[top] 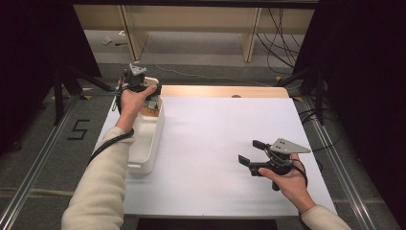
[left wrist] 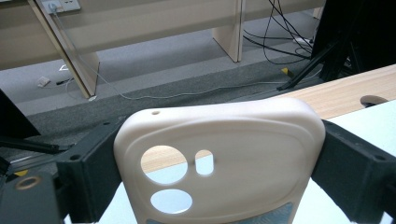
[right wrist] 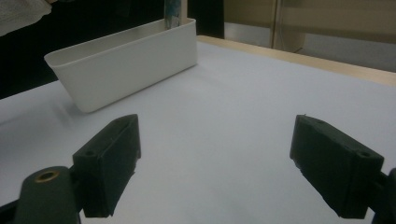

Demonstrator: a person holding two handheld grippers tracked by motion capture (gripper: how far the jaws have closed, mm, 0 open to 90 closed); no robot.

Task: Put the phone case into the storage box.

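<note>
Your left gripper is at the far left of the table, above the far end of the long white plastic bin. Its two black jaws are clamped on a cream-coloured soft phone case with rounded corners. In the left gripper view, each jaw presses against one long side of the case, and the end with the camera cut-outs stands up between them. Two round holes and one small oblong hole are in this end, and through them you can see the white table surface. In the high view, the case shows as a small pale piece at the top of the gripper, held over the far end of the bin and not lying inside it.

Your right gripper is well apart from the left one, over the near right part of the white table top. Its jaws are spread wide and nothing is between them; in the right gripper view you see only bare table surface between the two black fingers. The jaws point toward the left side of the table, and the white bin stands farther off in that direction.

The bin lies with its long side along the left edge of the table. A strip of light wood runs along the far edge.
</note>
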